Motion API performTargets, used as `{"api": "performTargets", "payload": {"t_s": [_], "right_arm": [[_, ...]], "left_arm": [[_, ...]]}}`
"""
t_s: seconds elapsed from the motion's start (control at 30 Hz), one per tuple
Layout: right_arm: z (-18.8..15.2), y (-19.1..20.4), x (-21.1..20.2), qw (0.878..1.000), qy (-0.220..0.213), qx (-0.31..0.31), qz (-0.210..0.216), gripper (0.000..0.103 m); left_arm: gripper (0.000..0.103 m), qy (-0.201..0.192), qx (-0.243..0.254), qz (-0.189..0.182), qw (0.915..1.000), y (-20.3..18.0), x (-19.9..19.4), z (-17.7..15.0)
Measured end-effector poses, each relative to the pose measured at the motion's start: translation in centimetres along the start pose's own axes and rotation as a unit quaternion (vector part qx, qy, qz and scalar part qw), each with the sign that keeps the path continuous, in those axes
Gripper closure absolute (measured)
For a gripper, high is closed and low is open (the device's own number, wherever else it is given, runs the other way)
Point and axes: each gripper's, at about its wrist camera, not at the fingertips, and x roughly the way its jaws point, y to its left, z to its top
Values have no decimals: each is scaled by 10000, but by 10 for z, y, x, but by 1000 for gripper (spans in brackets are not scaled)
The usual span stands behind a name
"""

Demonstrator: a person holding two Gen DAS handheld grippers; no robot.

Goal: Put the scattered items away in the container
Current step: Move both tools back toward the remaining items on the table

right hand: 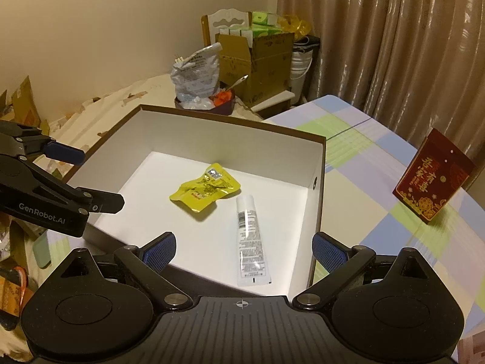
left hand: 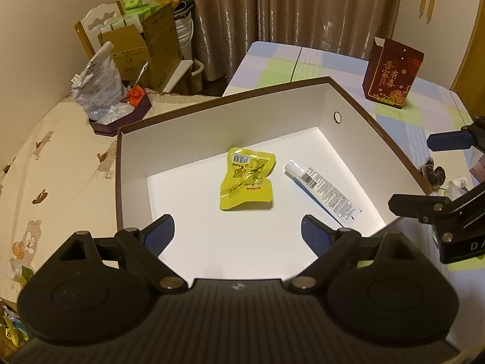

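My left gripper (left hand: 238,236) hung over the white-lined box (left hand: 130,163) with its jaws spread and nothing between them; my right gripper (right hand: 244,253) was spread and empty too. Inside lay 2 items just beside each other: a yellow packet (left hand: 247,182) and a white tube (left hand: 324,189); a red carton (left hand: 392,74) stood upright on the checked cloth (left hand: 272,63), well apart.

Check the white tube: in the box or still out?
In. The white tube lies flat on the floor of the box, beside the yellow packet, apart from it.
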Motion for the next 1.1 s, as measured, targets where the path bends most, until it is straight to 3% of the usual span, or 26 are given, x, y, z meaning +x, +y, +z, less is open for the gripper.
{"api": "performTargets", "payload": {"t_s": [1.1], "right_arm": [[-79, -16, -92, 9994, -299, 119, 147, 2]], "left_arm": [[12, -277, -212, 312, 9989, -66, -77, -55]]}}
